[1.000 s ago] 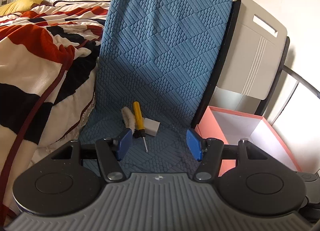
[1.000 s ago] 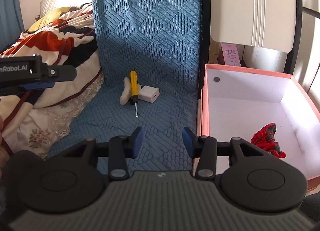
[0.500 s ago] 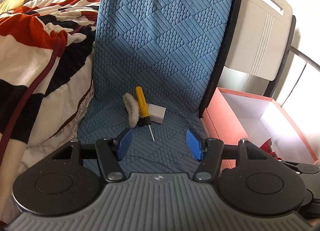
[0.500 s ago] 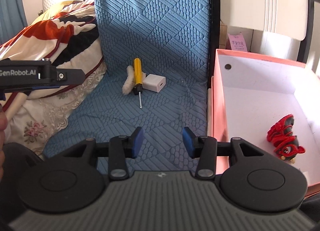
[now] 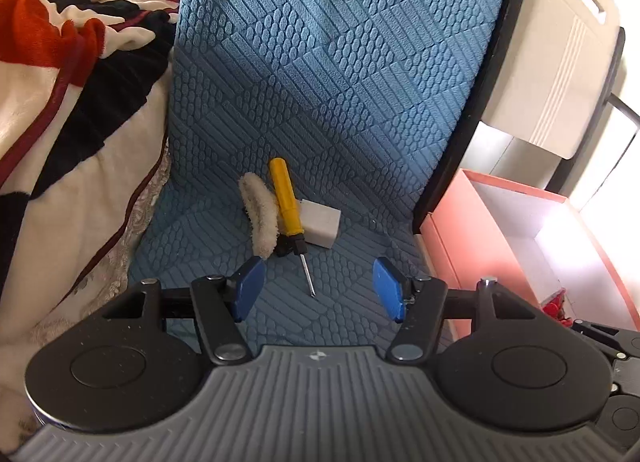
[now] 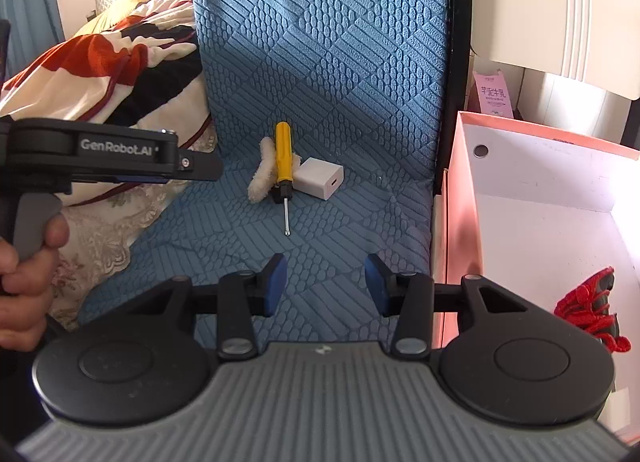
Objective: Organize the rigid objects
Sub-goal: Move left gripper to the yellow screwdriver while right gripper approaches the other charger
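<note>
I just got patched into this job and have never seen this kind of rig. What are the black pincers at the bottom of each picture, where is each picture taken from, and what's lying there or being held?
There is no robot here: a person holds a two-finger gripper in each hand, and each gripper carries a camera looking forward along its blue-padded fingers. One picture comes from the left gripper, the other from the right gripper. In the right view you also see the left gripper from the side, with the hand holding it.

On the blue mat lie a yellow screwdriver, a fluffy cream strip and a white charger, bunched together. To the right stands a pink box with a red corded item inside. A blanket lies to the left.

Both grippers are open and hold nothing.
</note>
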`<state>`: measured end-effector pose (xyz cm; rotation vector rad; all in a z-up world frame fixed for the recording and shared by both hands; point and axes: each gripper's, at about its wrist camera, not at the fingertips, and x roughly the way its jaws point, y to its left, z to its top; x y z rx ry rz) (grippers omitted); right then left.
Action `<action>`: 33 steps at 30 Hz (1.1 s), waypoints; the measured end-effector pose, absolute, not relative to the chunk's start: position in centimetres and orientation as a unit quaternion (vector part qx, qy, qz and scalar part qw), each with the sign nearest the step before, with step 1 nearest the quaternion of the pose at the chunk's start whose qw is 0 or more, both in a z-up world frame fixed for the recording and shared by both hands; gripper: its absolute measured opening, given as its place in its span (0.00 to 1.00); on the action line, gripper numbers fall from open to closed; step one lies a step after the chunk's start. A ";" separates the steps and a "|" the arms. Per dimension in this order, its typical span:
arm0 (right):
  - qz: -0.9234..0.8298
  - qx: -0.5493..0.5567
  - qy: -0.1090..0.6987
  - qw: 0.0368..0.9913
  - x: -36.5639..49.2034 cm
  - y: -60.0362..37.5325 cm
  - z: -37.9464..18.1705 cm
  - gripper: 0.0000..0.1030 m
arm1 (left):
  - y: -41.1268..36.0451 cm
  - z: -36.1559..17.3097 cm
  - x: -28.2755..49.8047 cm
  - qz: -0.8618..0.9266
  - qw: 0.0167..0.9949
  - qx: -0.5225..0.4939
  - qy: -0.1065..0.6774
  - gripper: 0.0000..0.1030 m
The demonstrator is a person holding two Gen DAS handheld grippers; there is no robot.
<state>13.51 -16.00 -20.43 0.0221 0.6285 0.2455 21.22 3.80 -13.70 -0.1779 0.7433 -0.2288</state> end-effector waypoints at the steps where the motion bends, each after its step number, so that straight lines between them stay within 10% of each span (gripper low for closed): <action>1: 0.119 0.010 0.309 0.944 13.9 -16.0 -20.4 0.45 | 3.8 -13.8 21.6 -0.110 0.921 -0.085 0.363 0.64; 33: 0.178 0.074 0.343 0.919 30.0 -16.6 -21.2 0.45 | 5.6 -20.5 31.0 -0.100 0.881 -0.139 0.441 0.55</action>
